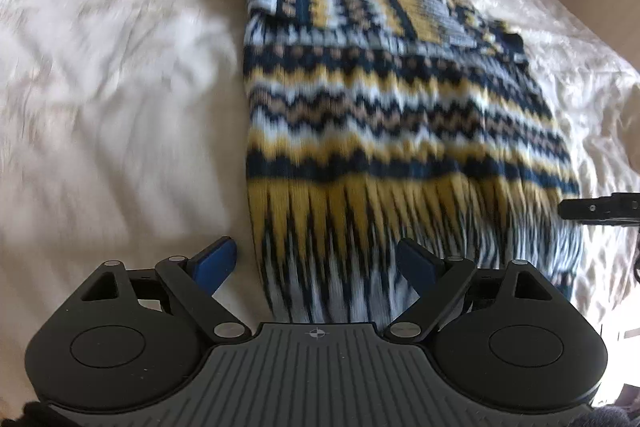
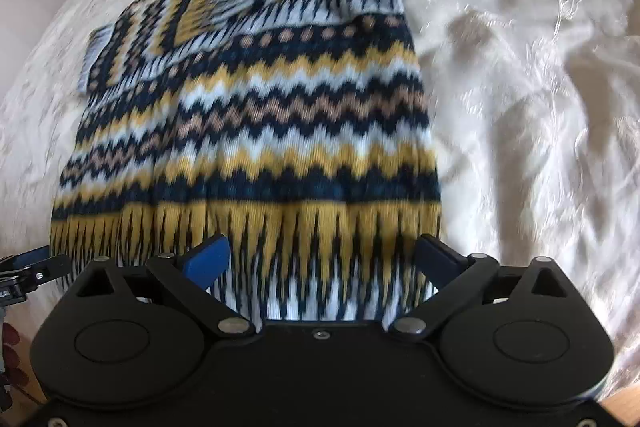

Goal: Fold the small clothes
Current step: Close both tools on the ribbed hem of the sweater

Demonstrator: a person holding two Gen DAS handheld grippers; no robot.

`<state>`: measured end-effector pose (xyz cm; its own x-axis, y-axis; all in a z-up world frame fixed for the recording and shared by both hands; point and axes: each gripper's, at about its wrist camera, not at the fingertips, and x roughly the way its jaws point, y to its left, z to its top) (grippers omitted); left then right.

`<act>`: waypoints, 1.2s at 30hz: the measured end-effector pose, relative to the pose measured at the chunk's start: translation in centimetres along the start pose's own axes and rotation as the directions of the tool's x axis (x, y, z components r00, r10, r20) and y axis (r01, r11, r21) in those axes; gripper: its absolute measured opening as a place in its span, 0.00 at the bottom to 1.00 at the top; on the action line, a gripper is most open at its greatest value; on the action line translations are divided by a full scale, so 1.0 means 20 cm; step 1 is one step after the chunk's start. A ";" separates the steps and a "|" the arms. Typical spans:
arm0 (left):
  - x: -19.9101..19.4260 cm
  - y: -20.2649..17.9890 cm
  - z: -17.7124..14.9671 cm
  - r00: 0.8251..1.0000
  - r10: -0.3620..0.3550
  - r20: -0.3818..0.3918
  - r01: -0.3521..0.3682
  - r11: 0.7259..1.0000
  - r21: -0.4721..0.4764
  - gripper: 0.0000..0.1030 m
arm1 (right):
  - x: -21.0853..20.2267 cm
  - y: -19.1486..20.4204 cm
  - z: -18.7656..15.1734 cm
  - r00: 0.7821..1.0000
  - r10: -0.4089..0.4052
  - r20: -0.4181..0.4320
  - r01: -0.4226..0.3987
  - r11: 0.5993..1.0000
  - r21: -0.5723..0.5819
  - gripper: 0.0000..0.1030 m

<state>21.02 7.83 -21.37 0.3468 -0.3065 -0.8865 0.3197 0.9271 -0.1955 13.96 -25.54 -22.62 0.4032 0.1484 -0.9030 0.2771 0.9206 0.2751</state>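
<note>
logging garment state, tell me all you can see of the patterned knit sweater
The navy, yellow, pale-blue and tan zigzag-patterned knit sweater lies flat on the cream crinkled bedspread, hem nearest the cameras. Both sleeves look folded across its upper part, giving a narrow rectangle. The knit looks thick and soft, blurred here. Neither open tool grips it.

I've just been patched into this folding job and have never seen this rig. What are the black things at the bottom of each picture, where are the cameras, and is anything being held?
Each picture comes from a camera on a hand-held gripper, looking along its two blue-padded fingers. One shows the left gripper, the other the right gripper. Both stand open and hold nothing. Below them a patterned knit sweater in navy, yellow and pale blue lies on a white bedspread, its sleeves already folded across the top. The images are motion-blurred. The other gripper peeks in at each picture's edge.
</note>
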 end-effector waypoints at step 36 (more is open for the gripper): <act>0.07 -0.06 -0.27 0.998 -0.060 -0.005 0.059 0.993 -0.104 0.34 | 0.00 -0.13 -0.45 0.987 0.155 -0.038 -0.154 0.988 0.031 0.86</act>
<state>16.26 7.51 -24.64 0.3224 -0.3603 -0.8753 0.2458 0.9249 -0.2902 5.36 -24.65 -26.23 0.4076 0.3030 -0.8614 0.2388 0.8751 0.4209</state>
